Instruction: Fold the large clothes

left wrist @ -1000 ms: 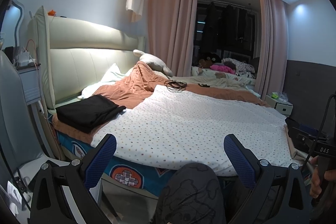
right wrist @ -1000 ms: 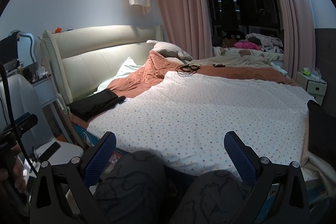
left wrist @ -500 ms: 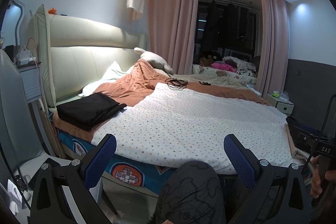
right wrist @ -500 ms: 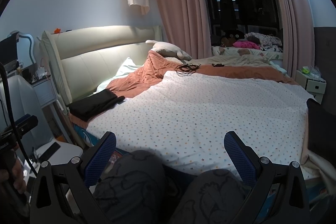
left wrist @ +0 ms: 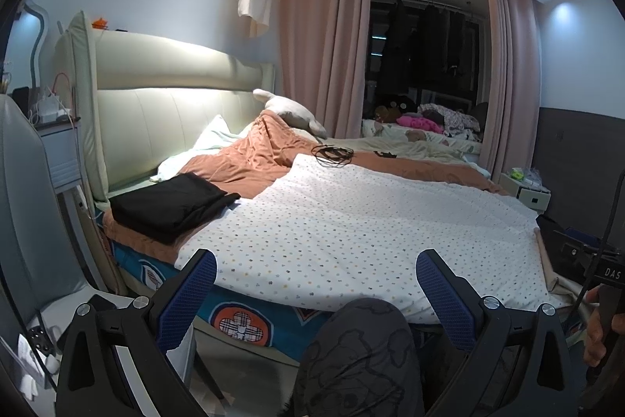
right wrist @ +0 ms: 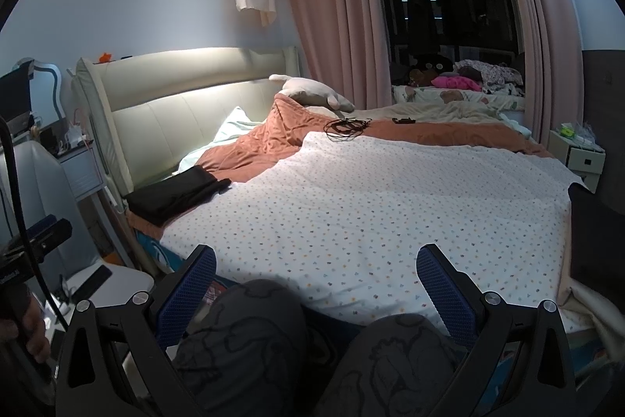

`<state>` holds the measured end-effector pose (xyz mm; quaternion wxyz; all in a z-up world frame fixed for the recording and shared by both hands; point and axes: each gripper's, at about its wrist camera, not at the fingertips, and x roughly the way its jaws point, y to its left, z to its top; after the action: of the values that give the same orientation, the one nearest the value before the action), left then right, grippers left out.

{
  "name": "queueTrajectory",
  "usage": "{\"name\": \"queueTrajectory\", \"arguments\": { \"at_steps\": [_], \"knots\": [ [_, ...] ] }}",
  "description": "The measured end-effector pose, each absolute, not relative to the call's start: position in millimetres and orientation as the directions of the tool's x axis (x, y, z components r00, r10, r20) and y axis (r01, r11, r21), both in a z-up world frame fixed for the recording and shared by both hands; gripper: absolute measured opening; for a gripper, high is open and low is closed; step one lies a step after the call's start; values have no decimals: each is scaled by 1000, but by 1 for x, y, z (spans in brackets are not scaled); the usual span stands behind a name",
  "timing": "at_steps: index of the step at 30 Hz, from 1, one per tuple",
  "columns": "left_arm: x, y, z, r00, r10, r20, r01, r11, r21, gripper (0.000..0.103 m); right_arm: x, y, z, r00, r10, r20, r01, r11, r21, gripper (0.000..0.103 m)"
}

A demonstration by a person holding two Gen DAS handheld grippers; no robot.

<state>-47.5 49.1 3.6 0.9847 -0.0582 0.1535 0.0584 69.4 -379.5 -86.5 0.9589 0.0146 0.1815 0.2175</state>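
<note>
Tools (left wrist: 315, 283) (right wrist: 315, 282) gape empty before bed (left wrist: 242, 323) bearing folded black garment (left wrist: 172, 204).

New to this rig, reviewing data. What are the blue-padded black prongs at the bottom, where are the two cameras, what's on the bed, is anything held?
The prongs are the fingers of two handheld grippers, each with a camera looking forward along them. One picture comes from the left gripper, one from the right gripper; both are open and hold nothing. The person sits facing the bed, knees below. A dotted white cover is spread on the bed, a folded black garment lies near the headboard, and a tangle of black cable lies further back.
</note>
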Motion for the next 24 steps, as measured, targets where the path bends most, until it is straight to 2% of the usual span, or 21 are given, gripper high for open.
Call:
{"name": "queueTrajectory", "arguments": {
  "at_steps": [24],
  "knots": [
    [-48, 48, 5, 945, 82, -315, -121, 987, -105, 102, 57, -391, -84, 847, 401, -349, -389, 915, 107, 103]
  ]
}}
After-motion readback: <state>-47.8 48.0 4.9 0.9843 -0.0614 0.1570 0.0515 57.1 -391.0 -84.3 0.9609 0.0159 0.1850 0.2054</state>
